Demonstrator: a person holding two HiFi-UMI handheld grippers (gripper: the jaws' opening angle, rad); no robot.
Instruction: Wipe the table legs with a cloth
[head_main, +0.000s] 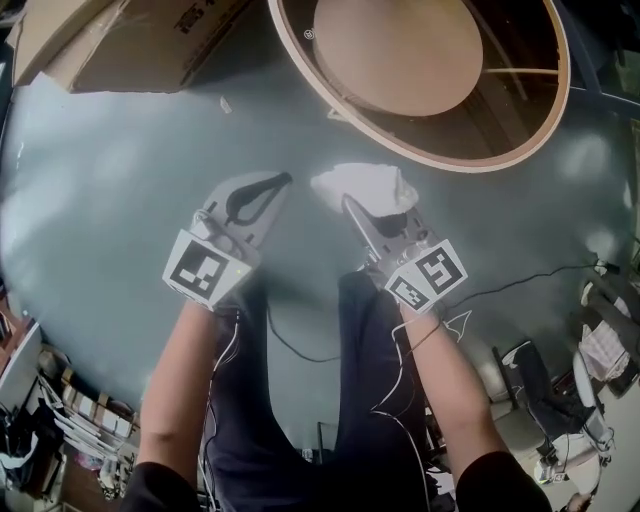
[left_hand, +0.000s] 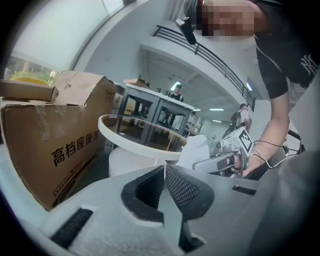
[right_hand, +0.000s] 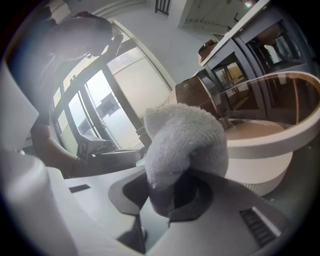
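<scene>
Pinches a bunched white cloth (right_hand: 185, 145) in the right gripper (right_hand: 170, 200), wad bulging past the tips. Holds the left gripper (left_hand: 164, 175) pressed together on nothing, just beside it on the left. Hangs both above the grey floor (head_main: 100, 200). Faces the round counter (head_main: 440, 163) straight ahead of the cloth, rim nearer the right gripper than the left. Shows little of the legs under that rim. Likely calls for carrying the cloth forward and down, then stroking along each upright.
</scene>
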